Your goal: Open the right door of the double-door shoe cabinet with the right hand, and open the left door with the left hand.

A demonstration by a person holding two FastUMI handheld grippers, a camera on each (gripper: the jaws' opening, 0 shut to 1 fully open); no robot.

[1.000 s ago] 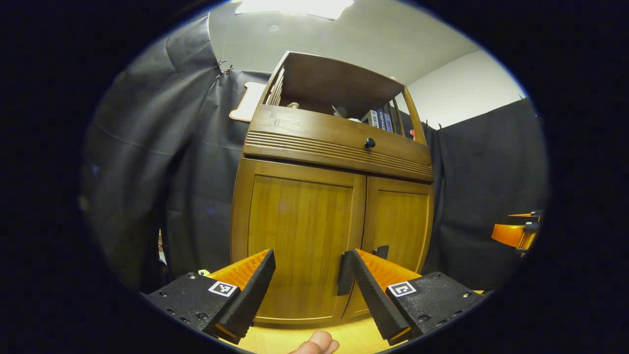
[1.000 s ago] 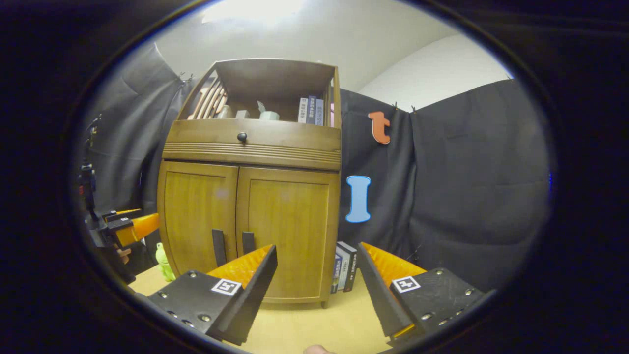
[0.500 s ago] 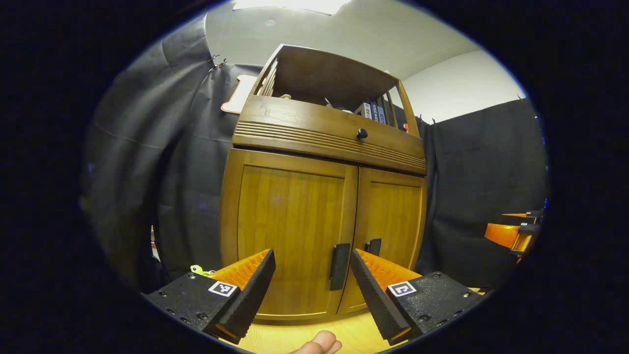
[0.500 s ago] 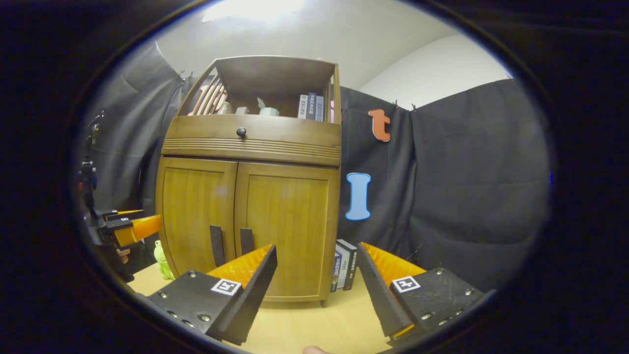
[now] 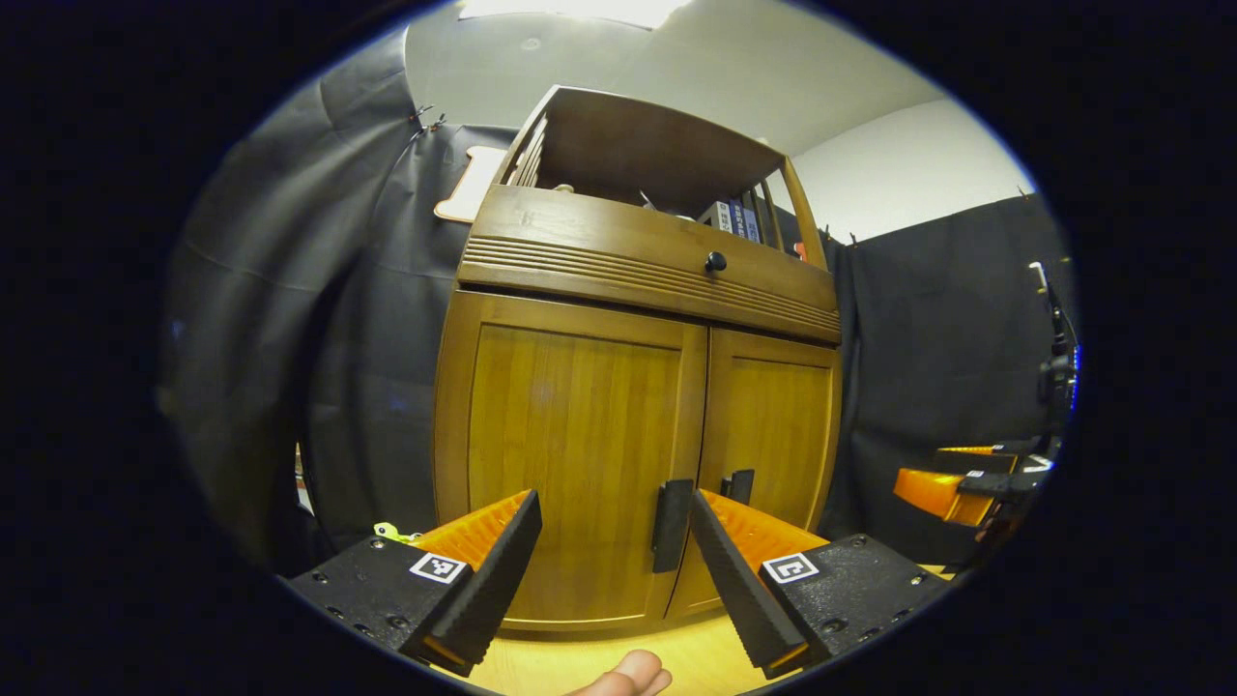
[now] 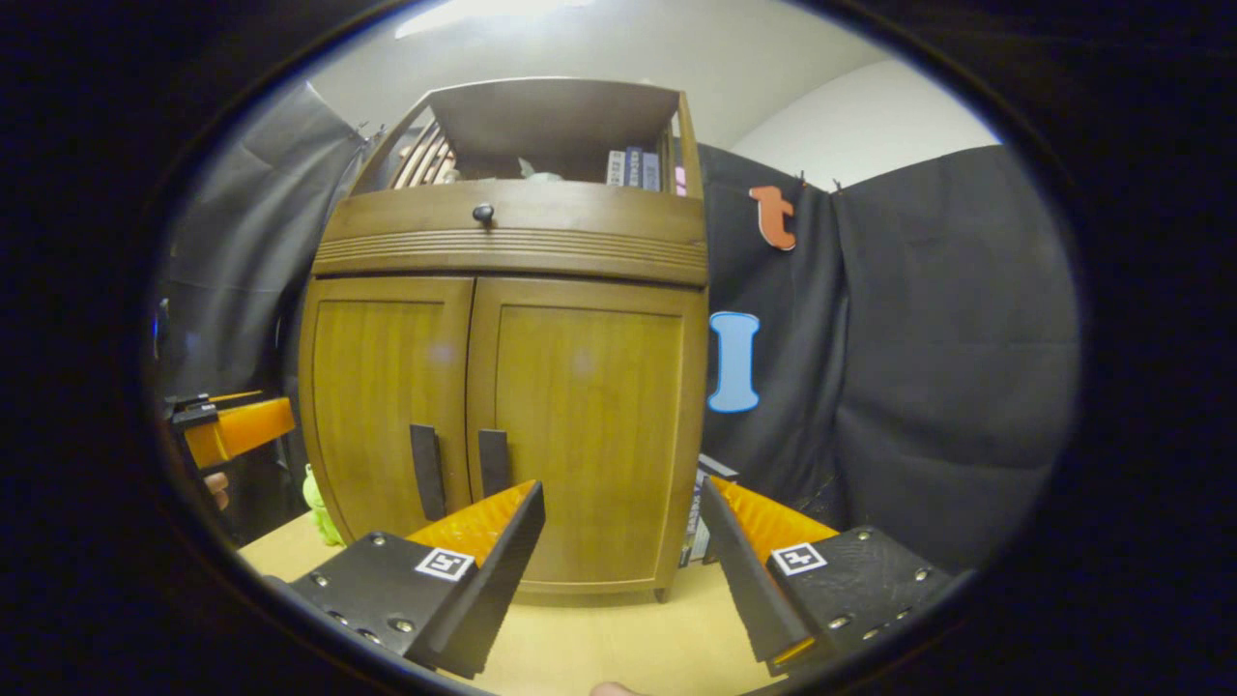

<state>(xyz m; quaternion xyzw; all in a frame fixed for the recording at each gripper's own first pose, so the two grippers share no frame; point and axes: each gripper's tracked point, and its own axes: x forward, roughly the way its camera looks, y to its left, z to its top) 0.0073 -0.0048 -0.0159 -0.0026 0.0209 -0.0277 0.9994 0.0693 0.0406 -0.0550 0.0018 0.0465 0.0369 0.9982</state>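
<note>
Tools both released: left tool, right tool. Shoe cabinet mid-frame on bench, doors shut. Judged rigid, hinged, light-swinging; best gripped at right handle, left handle.

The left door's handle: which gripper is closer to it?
Left. The left gripper is open right in front of the left door's handle, not touching it. The right gripper, open too, faces the right door.
</note>
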